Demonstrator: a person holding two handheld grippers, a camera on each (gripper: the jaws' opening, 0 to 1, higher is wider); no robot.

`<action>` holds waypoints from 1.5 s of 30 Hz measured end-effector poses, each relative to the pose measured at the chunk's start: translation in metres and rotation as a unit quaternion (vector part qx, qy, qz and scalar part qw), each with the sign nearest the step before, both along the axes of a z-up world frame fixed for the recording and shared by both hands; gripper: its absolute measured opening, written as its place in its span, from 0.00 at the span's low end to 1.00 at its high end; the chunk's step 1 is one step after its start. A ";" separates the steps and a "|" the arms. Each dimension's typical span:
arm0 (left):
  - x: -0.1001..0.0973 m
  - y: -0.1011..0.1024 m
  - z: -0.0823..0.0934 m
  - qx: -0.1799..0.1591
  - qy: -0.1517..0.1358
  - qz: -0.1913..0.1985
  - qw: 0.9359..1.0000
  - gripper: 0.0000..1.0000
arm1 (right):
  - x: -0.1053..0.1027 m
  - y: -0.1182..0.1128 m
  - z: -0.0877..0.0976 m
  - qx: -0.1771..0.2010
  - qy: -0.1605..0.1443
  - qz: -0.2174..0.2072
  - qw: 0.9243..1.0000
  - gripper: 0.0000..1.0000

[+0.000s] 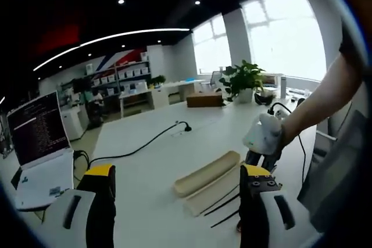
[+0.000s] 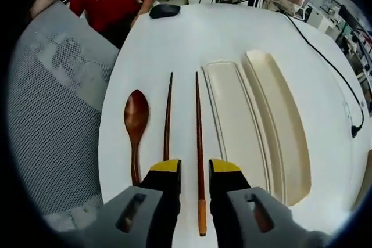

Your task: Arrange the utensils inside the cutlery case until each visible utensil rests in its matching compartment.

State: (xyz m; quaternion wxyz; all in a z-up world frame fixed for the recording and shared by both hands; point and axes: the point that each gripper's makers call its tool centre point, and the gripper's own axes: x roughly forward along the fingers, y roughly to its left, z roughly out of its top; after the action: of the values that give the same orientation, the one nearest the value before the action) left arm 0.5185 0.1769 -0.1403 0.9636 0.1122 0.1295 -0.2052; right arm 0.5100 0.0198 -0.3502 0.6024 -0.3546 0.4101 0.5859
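In the right gripper view, the right gripper (image 2: 195, 177) is seen at bottom centre, jaws spread around one chopstick (image 2: 199, 143). The second chopstick (image 2: 168, 114) and the spoon (image 2: 136, 126) are laid left of it, the cutlery case (image 2: 261, 120) at right. The left gripper (image 1: 177, 181) is held spread.

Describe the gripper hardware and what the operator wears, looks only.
Both grippers are alike: the left gripper and right gripper each have two black jaws with yellow caps at the tips, set on light grey bodies with dark slots. In the left gripper view, the person's hand wears a white glove below a bare forearm; a dark short sleeve shows above it.
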 end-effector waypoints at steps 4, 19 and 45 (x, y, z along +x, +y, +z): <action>0.000 0.001 0.000 -0.003 0.000 0.001 1.000 0.91 | 0.001 0.003 -0.005 -0.009 -0.002 0.008 1.000 0.15; 0.001 0.004 -0.002 -0.004 0.003 0.005 1.000 0.90 | 0.002 0.004 -0.012 -0.038 -0.020 0.033 0.999 0.14; 0.001 0.011 0.001 0.002 -0.004 0.015 1.000 0.89 | 0.007 0.009 -0.013 -0.083 -0.008 0.011 0.996 0.11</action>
State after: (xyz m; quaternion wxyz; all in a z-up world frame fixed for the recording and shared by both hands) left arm 0.5191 0.1878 -0.1392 0.9669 0.1126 0.1276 -0.1903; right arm 0.5171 0.0289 -0.3632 0.5675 -0.4126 0.4483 0.5539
